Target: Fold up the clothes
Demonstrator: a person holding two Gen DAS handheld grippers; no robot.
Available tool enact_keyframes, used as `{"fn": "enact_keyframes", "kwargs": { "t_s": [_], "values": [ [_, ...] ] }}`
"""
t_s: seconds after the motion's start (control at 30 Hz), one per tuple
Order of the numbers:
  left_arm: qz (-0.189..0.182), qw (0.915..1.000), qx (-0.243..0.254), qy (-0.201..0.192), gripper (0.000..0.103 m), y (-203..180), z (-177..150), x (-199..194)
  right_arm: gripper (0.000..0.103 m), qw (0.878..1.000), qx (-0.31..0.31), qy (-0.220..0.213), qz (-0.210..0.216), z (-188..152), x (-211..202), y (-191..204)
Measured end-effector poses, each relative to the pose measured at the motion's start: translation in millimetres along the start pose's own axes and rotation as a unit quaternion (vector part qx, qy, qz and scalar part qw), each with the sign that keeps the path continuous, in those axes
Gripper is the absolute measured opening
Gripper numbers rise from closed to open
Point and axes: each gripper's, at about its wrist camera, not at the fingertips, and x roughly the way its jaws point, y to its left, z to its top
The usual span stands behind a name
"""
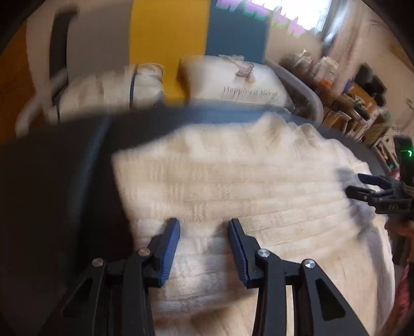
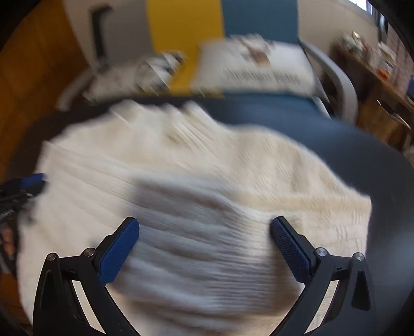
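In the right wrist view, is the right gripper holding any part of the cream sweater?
No. The right gripper stands wide open above the cream sweater, with no fabric pinched between its blue pads.

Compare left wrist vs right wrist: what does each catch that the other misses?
Left wrist only: readable "Happiness ticket" print on the pillow, a bright window, and a green light on the right gripper's body. Right wrist only: the right gripper's own jaws spread wide, nothing between them, casting a shadow on the knit. Both: the cream sweater spread on a dark surface, with the yellow and blue panels behind.
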Motion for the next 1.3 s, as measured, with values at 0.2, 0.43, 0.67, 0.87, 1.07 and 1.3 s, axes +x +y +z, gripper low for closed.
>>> {"fn": "enact_keyframes", "kwargs": {
  "t_s": [0.2, 0.43, 0.67, 0.87, 1.07, 1.3],
  "values": [
    [-0.063, 0.9926, 0.092, -0.049, 0.039, -40, 60, -6, 0.103, 0.993, -0.022, -0.066, 0.091, 34, -29, 5],
    [-0.055, 0.9822, 0.174, 0.042, 0.036, -80, 97, 68, 0.1, 0.995, -0.029, -0.054, 0.08, 82, -3, 0],
    [-0.057, 0.993, 0.089, 0.052, 0.033, -50, 95, 94, 0.099, 0.985, -0.059, 0.004, 0.164, 79, 37, 13],
    [-0.041, 0.9969, 0.066, 0.004, 0.034, -52, 86, 80, 0.094, 0.988, 0.002, -0.027, 0.153, 67, 34, -11],
    [0.008, 0.9942, 0.107, 0.007, 0.036, -64, 101, 77, 0.094, 0.978, -0.043, -0.036, 0.202, 77, 13, 12],
    [0.043, 0.9887, 0.14, 0.031, 0.045, -67, 92, 92, 0.093, 0.984, -0.052, -0.004, 0.17, 78, 43, 20]
  ]
}}
